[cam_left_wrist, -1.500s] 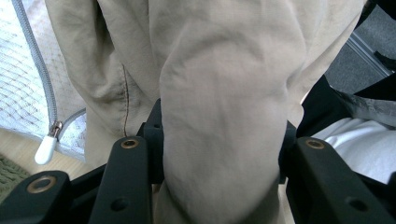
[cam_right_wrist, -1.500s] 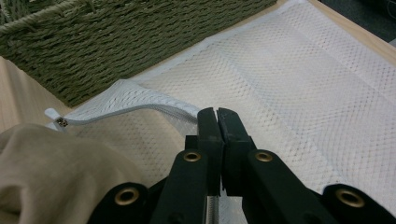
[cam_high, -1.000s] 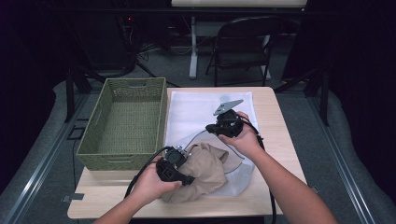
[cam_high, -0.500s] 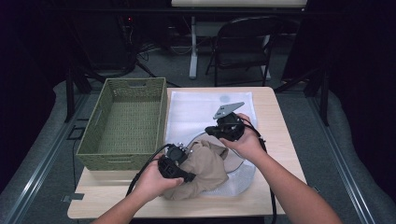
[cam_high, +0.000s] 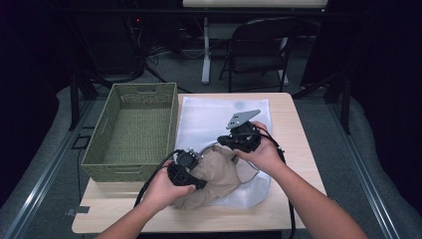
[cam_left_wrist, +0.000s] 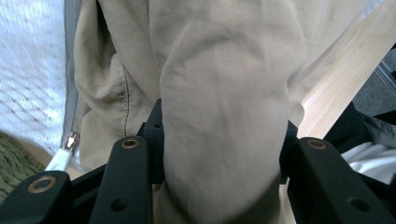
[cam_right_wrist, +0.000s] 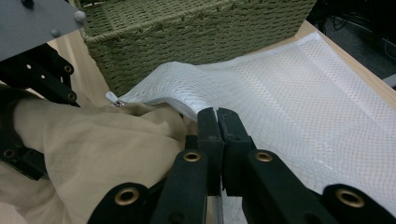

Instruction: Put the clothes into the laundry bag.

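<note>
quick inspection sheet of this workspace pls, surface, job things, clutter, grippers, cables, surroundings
surface: light wooden table, bare at its right edge.
job's things: beige garment bunched at the open mouth of a white mesh laundry bag, which lies flat beside a green woven basket.
clutter: nothing seen.
grippers: left gripper shut on a thick fold of the garment; right gripper shut on the bag's edge, lifting it by the zipper.
cables: a black cable trails from the left gripper over the near table edge.
surroundings: dark room, folding chair behind the table, grey floor.
</note>
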The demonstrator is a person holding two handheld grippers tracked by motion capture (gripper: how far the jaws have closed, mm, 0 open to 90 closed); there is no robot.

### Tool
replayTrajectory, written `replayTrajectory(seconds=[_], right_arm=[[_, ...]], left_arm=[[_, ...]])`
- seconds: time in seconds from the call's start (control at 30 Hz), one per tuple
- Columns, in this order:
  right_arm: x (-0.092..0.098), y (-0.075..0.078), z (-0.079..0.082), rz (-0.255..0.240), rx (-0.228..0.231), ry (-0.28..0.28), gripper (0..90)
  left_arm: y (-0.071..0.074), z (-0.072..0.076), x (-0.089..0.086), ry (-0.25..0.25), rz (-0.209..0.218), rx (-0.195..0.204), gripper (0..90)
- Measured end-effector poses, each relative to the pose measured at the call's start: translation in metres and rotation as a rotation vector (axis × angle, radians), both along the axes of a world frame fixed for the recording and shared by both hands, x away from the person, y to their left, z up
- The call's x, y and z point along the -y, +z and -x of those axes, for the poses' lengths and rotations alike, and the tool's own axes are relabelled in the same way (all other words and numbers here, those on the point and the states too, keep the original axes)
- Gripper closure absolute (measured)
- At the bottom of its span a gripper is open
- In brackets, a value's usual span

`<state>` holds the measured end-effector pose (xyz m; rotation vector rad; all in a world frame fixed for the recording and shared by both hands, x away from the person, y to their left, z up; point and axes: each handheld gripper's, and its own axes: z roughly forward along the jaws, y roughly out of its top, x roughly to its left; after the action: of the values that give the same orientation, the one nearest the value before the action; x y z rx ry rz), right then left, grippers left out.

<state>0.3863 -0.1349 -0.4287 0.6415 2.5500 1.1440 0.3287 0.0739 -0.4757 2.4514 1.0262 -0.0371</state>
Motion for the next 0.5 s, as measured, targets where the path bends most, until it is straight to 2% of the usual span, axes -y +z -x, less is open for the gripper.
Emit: replayTrajectory(seconds=[0.23,0.4,0.5], right_arm=[[-0.002,0.001,0.001,-0.009,0.003,0.003,88.6],[-0.003,0.001,0.002,-0.009,0.004,0.010,88.6],[-0.004,0.001,0.003,-0.009,0.005,0.014,88.6]], left_arm=[[0.004,-0.006,0.009,-0.001,-0.006,0.005,55.8],[0.004,-0.013,0.013,0.016,-0.007,0.021,55.8],[0.003,-0.017,0.014,0.026,-0.004,0.011,55.8]])
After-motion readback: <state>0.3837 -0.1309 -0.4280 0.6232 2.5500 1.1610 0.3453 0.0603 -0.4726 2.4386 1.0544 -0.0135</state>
